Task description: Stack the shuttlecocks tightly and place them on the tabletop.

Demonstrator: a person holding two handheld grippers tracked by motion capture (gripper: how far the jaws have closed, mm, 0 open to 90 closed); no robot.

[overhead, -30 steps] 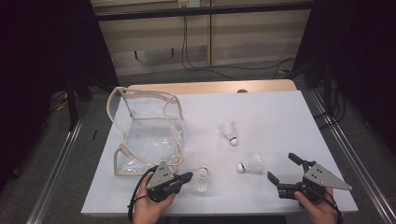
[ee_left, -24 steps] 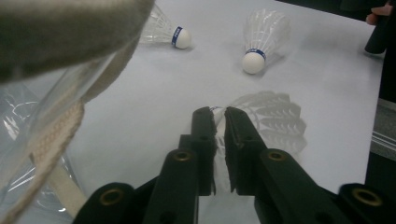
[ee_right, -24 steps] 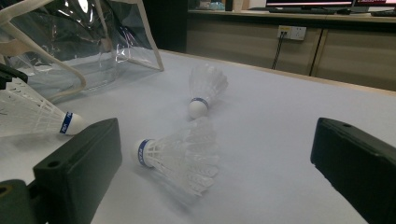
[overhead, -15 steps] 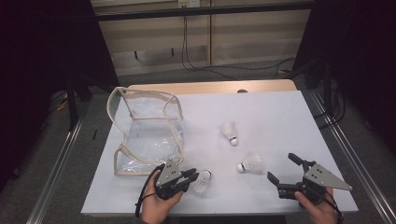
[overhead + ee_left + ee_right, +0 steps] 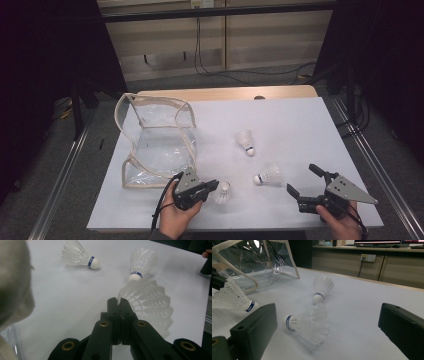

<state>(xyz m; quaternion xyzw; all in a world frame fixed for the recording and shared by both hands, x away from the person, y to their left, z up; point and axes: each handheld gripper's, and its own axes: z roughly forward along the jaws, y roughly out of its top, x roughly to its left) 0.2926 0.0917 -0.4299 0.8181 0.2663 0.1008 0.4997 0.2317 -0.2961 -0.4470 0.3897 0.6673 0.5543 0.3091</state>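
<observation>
The shuttlecock (image 5: 223, 192) I'm working has white feathers, a white cork tip and a blue band whose lettering I can't read; it lies on the white tabletop (image 5: 300, 130) just right of the clear plastic bag (image 5: 157, 142). My left hand-held gripper (image 5: 212, 186) lies low and level, jaws pinched shut on the edge of its feather skirt. My right hand-held gripper (image 5: 304, 181) rests at the near right edge with jaws wide apart and empty, aimed toward the second shuttlecock (image 5: 268, 175) nearby.

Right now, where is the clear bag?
In the high view, the clear bag stands on the table's left side, just beyond the left hand-held gripper.
</observation>
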